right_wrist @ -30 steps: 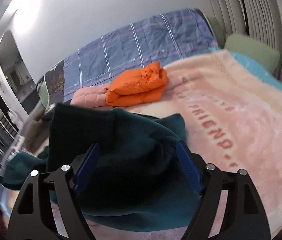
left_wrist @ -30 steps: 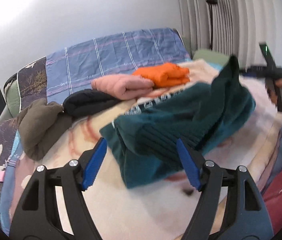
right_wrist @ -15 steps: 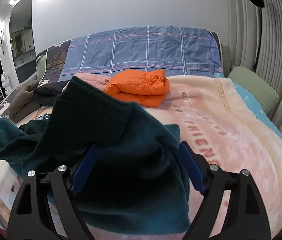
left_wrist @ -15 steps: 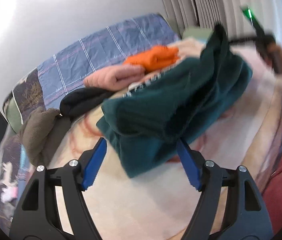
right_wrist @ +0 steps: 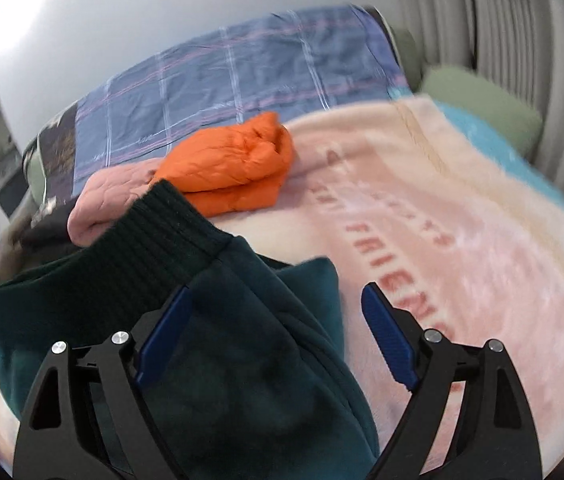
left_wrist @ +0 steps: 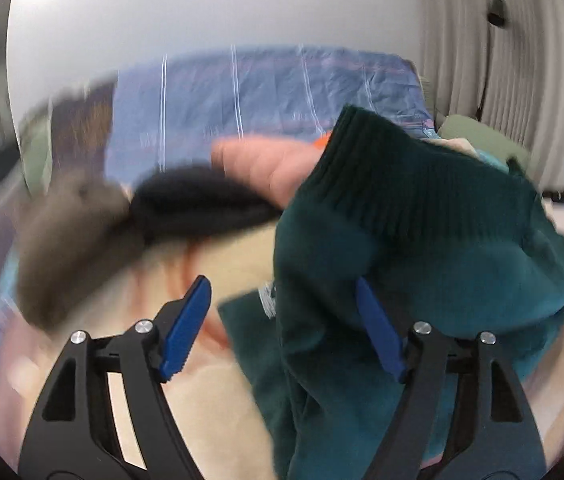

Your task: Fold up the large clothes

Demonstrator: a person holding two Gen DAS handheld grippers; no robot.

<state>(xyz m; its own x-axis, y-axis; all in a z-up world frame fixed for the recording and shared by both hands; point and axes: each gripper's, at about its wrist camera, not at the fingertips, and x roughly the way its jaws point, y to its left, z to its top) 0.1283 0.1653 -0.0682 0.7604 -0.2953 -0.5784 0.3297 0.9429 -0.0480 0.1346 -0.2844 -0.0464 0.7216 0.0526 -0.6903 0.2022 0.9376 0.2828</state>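
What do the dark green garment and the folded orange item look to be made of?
The dark green garment looks like soft matte fleece or plush knit, with a ribbed knit band along its edge. The folded orange item looks like a thin quilted synthetic shell, probably nylon or polyester: slight sheen, puffy stitched panels.

One teal sweater [right_wrist: 210,360], one orange jacket [right_wrist: 234,168], one pink garment [right_wrist: 114,200], one blanket [right_wrist: 461,240]

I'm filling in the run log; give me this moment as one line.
step: folding green sweater | left gripper: open | right gripper: open | folded orange jacket behind on blanket
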